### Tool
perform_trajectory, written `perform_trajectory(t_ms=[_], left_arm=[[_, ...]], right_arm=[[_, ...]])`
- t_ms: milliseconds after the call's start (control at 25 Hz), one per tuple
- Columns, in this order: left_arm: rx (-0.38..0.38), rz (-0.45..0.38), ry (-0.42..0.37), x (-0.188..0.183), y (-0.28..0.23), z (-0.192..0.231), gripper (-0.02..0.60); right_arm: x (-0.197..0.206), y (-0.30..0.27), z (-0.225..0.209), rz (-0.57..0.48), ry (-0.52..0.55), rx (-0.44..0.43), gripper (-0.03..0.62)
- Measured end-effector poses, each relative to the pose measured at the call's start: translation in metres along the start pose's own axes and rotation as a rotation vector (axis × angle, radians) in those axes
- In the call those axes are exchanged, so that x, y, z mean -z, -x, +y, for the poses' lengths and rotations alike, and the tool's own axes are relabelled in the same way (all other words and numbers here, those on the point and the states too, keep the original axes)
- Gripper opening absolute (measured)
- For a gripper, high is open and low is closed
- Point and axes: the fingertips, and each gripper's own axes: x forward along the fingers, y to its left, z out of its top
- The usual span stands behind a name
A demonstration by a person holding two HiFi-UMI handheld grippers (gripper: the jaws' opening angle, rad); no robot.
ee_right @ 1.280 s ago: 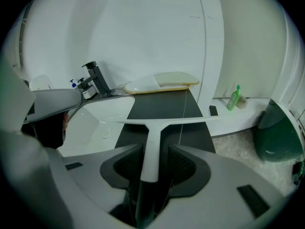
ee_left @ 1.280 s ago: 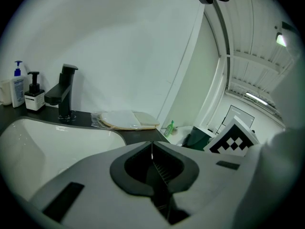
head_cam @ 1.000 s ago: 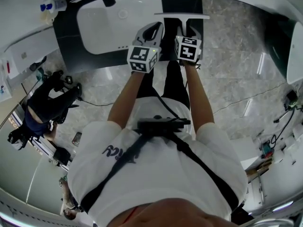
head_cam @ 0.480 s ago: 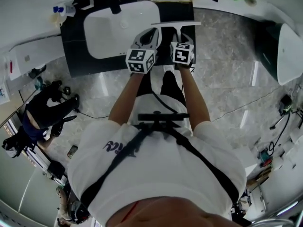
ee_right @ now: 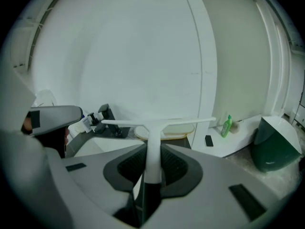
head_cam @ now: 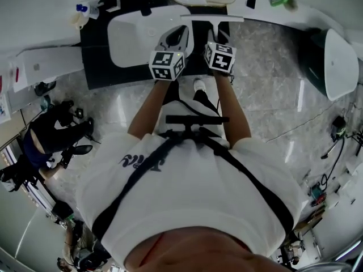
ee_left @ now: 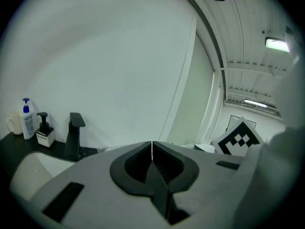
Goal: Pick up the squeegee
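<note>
A white squeegee (ee_right: 153, 142) with a long crossbar (head_cam: 212, 18) sticks up out of my right gripper (ee_right: 152, 163), whose jaws are shut on its handle. It hangs lifted above the black counter (head_cam: 96, 61), in front of the white wall. My left gripper (ee_left: 152, 162) is shut with nothing between its jaws, beside the right one (head_cam: 218, 38) and over the white basin (head_cam: 133, 35). In the head view both marker cubes sit side by side, the left gripper (head_cam: 173, 38) a little nearer the basin.
A black tap (ee_left: 74, 135), a black soap pump (ee_left: 44, 130) and a blue-capped bottle (ee_left: 27, 119) stand at the basin's back. An oval dish (ee_right: 167, 130), a green bottle (ee_right: 226, 126) and a dark bin (ee_right: 274, 149) lie to the right. Another person (head_cam: 42, 137) crouches at the left on the marble floor.
Both grippers have risen away from the counter. The squeegee has come up with the right gripper, off the black surface.
</note>
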Motion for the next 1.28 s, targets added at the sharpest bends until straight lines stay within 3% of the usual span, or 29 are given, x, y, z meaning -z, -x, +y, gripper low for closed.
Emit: perform_trajectory(t_ms=[200,600,1040,1280], left_arm=[[-0.039,-0.119,-0.075,-0.055,0.016,0.003,0.015],[-0.062,-0.270,-0.099,-0.143,0.053,0.015,0.015],[-0.027,-0.373,-0.180,-0.200,0.069,-0.013,0.015],[-0.066,-0.357,-0.207,-0.213,0.073,-0.019,0.015]], right_arm=[[-0.065,0.017,0.020,-0.152,-0.022,-0.046,0.094],[-0.168,0.078,0.078,-0.428,0.034,-0.137,0.094],[-0.221,0.137,0.088,-0.649,0.056,-0.119,0.094],[-0.241,0.167,0.088,-0.749,0.088,-0.110,0.094]])
